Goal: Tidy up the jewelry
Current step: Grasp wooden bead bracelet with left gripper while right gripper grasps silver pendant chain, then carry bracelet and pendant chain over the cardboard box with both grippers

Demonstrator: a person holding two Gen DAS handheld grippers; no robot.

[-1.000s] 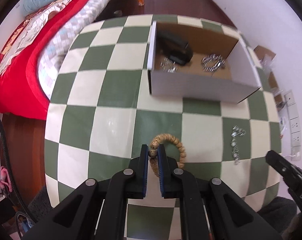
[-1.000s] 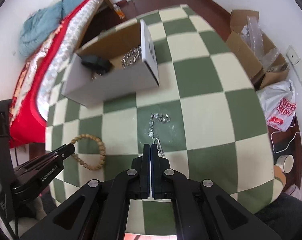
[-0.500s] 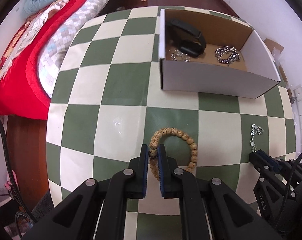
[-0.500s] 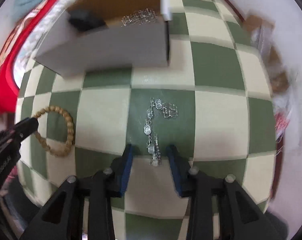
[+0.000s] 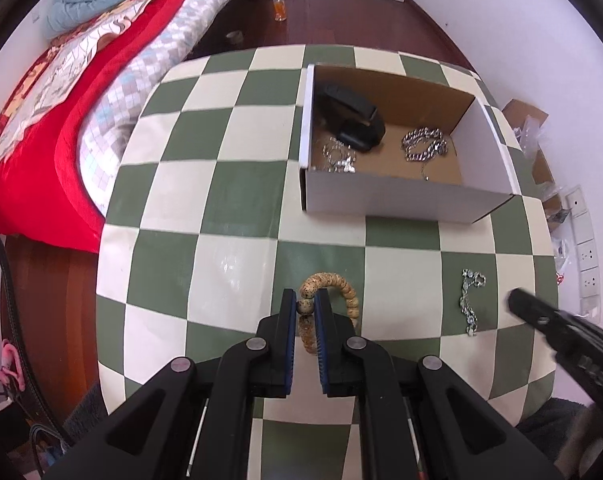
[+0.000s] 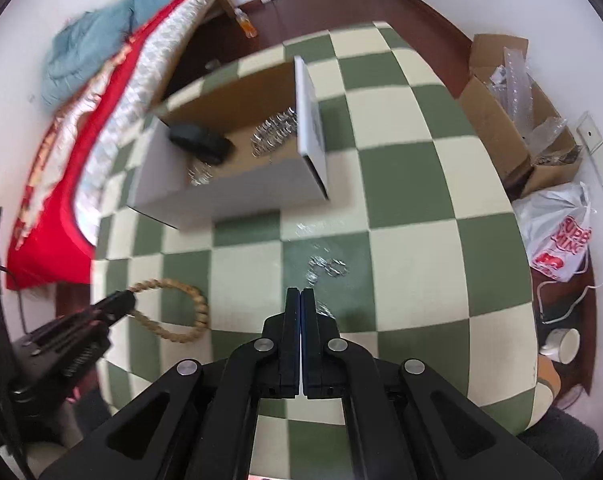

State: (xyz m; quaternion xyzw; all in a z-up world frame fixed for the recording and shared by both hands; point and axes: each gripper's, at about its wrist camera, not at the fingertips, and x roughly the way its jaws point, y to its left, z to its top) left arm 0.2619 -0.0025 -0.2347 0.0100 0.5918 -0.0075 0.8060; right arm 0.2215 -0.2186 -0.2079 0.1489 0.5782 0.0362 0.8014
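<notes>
- The left claw is clamped on the tan wooden bead bracelet, gripping a bead between its blue-edged pads; the rest of the loop curves over the green-and-cream checked worktop.
- The right claw has just snapped together, jaws touching. Whether it pinches the thin silver chain I cannot tell: the chain runs from a green square up to the claw's tips, and the picture is blurred.
- From the left wrist view, that silver chain lies on the worktop just beside the right claw's black tip.
- The open white cardboard box stands further back on the worktop, holding a black watch-like band, a chunky silver link chain and a small silver piece.
</notes>
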